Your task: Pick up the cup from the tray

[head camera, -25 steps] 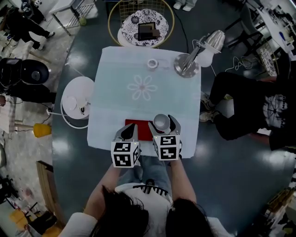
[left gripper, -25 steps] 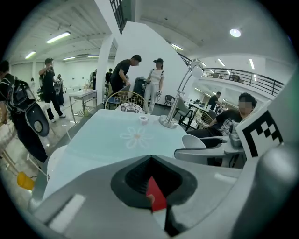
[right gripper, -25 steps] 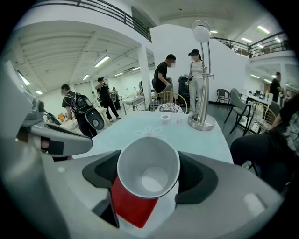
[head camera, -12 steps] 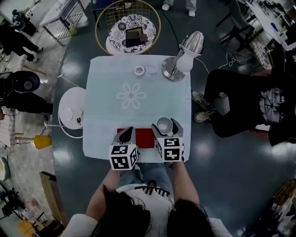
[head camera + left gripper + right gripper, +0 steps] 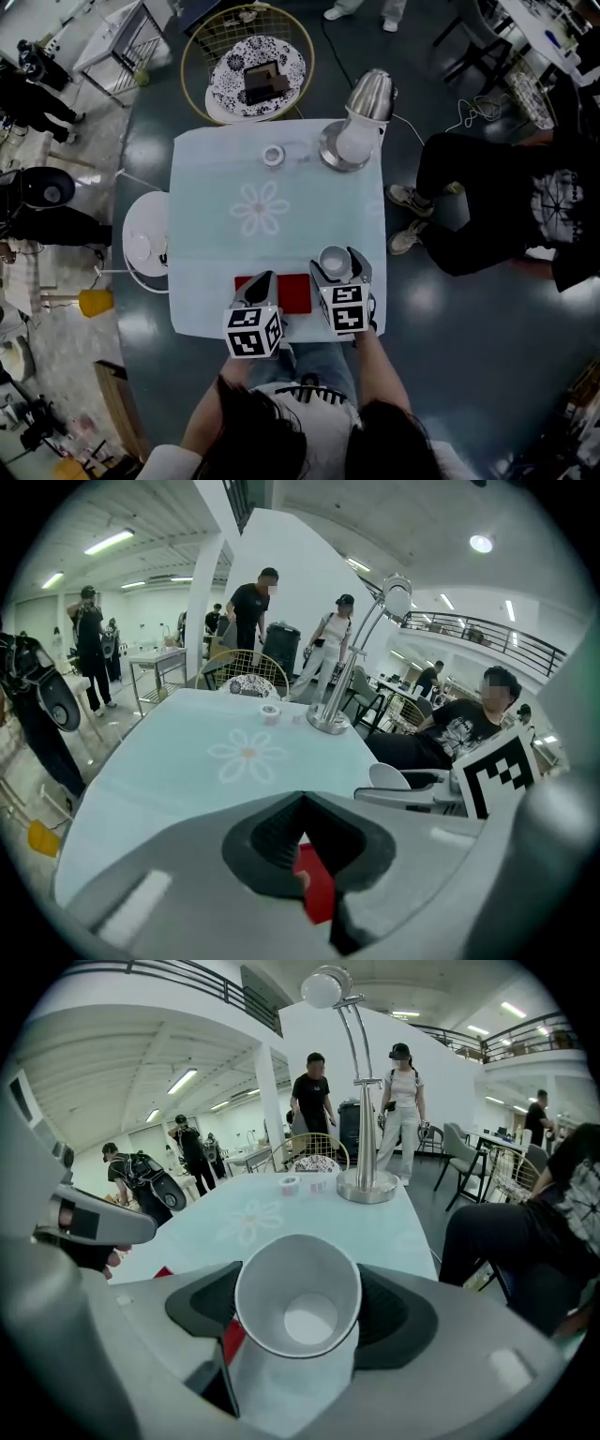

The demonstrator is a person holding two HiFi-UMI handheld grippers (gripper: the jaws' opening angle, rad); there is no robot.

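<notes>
A pale tabletop (image 5: 281, 206) with a flower print is filling the middle of the head view. A flat red tray (image 5: 292, 287) is lying at its lower edge. The left gripper (image 5: 263, 281) is hanging over the tray's left part, its jaws pressed together on nothing, with red showing beneath them. The right gripper (image 5: 337, 266), just right of the tray, is pinching a white cup (image 5: 333, 259) between its dark pads, the cup's mouth tilting back toward that gripper's camera. The pick-up seems to be in its lifting stage. The next move likely calls for a steady grip and a clean rise, keeping the light cup from slipping.
</notes>
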